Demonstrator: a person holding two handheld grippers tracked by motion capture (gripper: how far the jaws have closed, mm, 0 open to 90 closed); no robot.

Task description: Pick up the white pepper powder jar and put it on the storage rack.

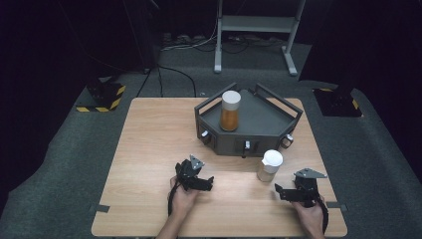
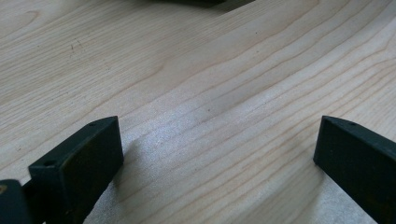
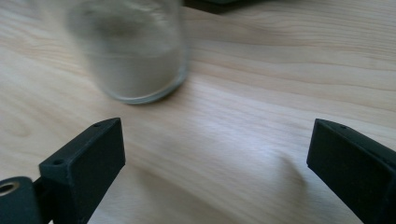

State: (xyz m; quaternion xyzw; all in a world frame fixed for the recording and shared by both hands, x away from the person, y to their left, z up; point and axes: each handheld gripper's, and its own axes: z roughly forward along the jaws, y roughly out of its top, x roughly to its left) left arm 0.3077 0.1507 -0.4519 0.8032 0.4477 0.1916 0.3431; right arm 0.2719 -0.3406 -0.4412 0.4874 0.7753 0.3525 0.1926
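Jars are the worry at this moment. The one nearest me, a glass jar (image 1: 269, 166) with a white lid and pale powder inside, stands upright on the table (image 1: 149, 149) just in front of the dark tray (image 1: 259, 119), a little ahead and to the left of my right claw (image 1: 279, 190). That claw is spread wide with nothing between its jaws, and in the right gripper view the jar (image 3: 133, 56) sits off toward the left jaw rather than centred in the gap. If I push forward on this line, I judge the left jaw could clip the glass and shove or topple it instead of straddling it. Glass is smooth too, so a squeeze low on the body or off-centre might let it slip or tilt as it lifts.

My left claw (image 1: 203, 182) is also released and empty, hovering low above bare wood. A second jar (image 1: 230, 110), filled with amber stuff, stands in the tray; lifting the pale one over that raised rail carelessly could knock it.
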